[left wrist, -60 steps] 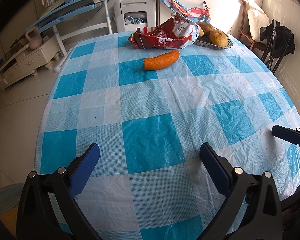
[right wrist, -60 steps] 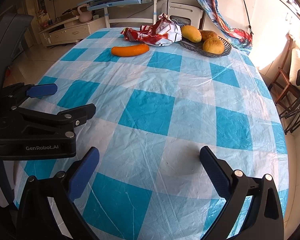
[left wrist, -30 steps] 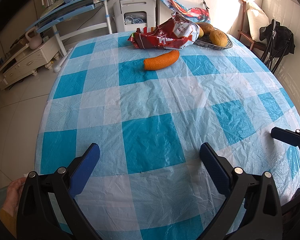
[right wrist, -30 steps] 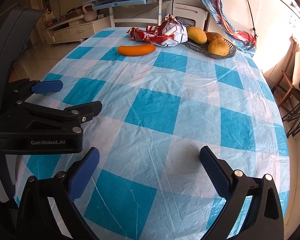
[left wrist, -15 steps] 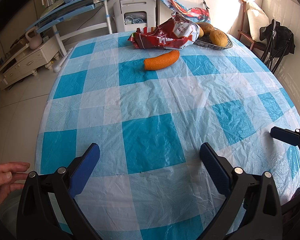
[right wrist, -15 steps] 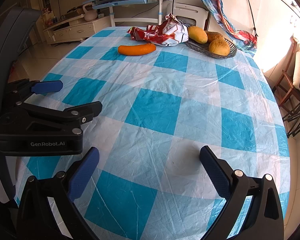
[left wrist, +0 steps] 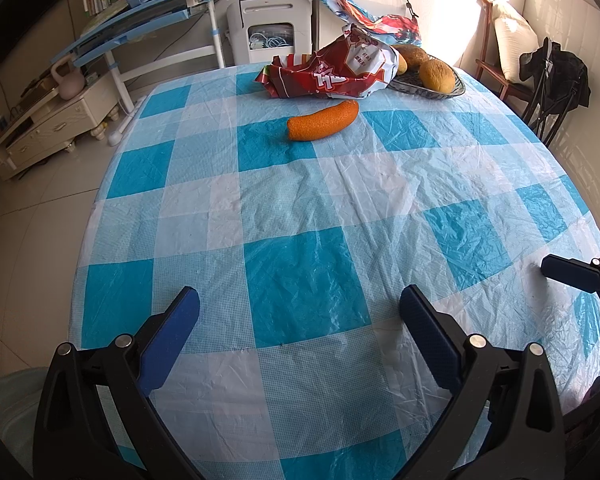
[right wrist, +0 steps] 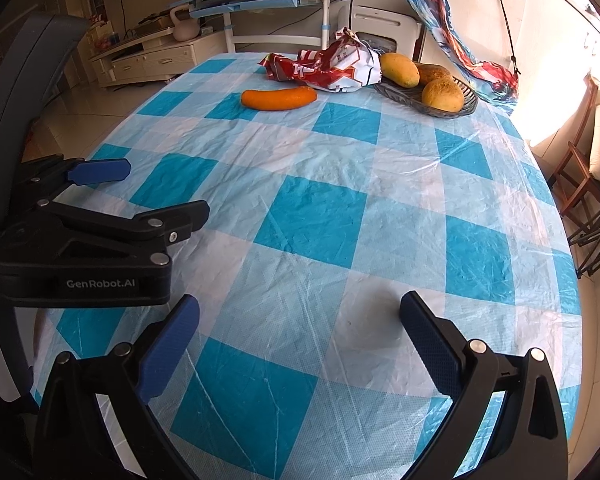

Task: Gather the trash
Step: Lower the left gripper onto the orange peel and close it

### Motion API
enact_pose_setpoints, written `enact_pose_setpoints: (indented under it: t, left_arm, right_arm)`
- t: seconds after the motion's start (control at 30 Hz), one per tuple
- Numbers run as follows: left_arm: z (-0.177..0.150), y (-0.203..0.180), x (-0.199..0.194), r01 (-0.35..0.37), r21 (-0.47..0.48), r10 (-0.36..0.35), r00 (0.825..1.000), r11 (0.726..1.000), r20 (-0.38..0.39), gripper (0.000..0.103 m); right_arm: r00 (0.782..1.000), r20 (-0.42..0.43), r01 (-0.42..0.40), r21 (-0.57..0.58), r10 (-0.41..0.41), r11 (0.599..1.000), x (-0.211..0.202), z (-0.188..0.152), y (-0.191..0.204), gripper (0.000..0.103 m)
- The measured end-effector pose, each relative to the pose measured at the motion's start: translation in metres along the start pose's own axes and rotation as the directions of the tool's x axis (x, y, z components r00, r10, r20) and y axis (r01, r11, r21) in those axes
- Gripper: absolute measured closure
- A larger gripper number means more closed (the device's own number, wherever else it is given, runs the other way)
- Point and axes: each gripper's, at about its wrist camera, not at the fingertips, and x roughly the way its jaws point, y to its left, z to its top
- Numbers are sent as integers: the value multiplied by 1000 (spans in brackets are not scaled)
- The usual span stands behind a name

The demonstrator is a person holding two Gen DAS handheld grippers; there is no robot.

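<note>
Nothing collected yet: crumpled red wrapper (left wrist: 332, 74) and orange peel (left wrist: 323, 121) lying upper centre on desk (left wrist: 300, 208); both grippers' fingers (left wrist: 170, 336) apart, empty.

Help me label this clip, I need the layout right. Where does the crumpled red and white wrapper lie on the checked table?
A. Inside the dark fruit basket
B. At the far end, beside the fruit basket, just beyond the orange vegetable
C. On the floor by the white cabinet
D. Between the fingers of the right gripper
B: the wrapper rests on the tablecloth next to the fruit basket, behind the orange vegetable, far from both open grippers.
</note>
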Motion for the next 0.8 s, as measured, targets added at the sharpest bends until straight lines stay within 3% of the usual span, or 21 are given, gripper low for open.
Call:
enact_pose_setpoints:
  t: [0.13,0.23,0.33,0.4,0.57,0.67,0.8]
  left_arm:
    - [1,1,0,-2,-5,2,1000,1000,-7,6]
    - [12,5,1,94,88,-90,995,992,-51,7]
    - [30,14,-19,154,75,-160,983,985,93,7]
    - [49,13,-22,158,118,-175,973,980,149,7]
    - [93,-4,19,193,195,-212,974,962,84,7]
    - [106,-17,39,184,239,-204,977,954,62,16]
    - [112,-27,59,179,277,-192,981,944,22,46]
  right_arm:
    - [1000,-6,-12,-20,11,1000,-2,-2,-2,7]
    - [1000,-8,-2,10,2,1000,-4,-2,-13,7]
    - [1000,3,-27,71,27,997,-6,-1,-27,7]
    - [999,9,-40,93,39,995,-6,-1,-31,7]
    - [999,7,-36,87,36,996,-7,0,-30,7]
    - [999,11,-40,109,39,993,-8,-1,-36,7]
    - [999,14,-37,117,36,992,-8,0,-37,7]
